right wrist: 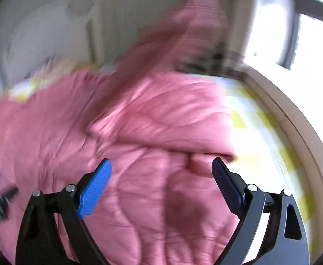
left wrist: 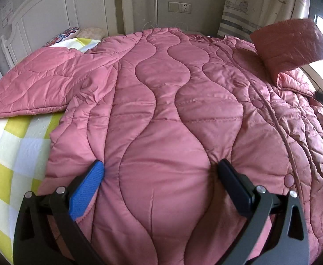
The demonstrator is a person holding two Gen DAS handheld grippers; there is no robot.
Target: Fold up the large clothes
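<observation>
While the pink quilted jacket [left wrist: 161,101] lies spread flat on the checked bed sheet [left wrist: 13,154], its long axis runs from near to far, collar end toward the far headboard [left wrist: 50,11]. One sleeve [left wrist: 35,86] stretches out left; a ribbed cuff [left wrist: 291,44] sticks up at far right. Both tongs are spread wide, holding nothing — the left gripper [left wrist: 161,172] presses its fingertips into the near hem, while the right gripper [right wrist: 161,170] hovers above the blurred right side.

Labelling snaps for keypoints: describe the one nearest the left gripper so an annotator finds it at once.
Start at the pink quilted jacket spread over the checked bedsheet. Follow its piped front edge toward the left gripper. The snap is the round pink button by the right finger, lower than the second snap.
</observation>
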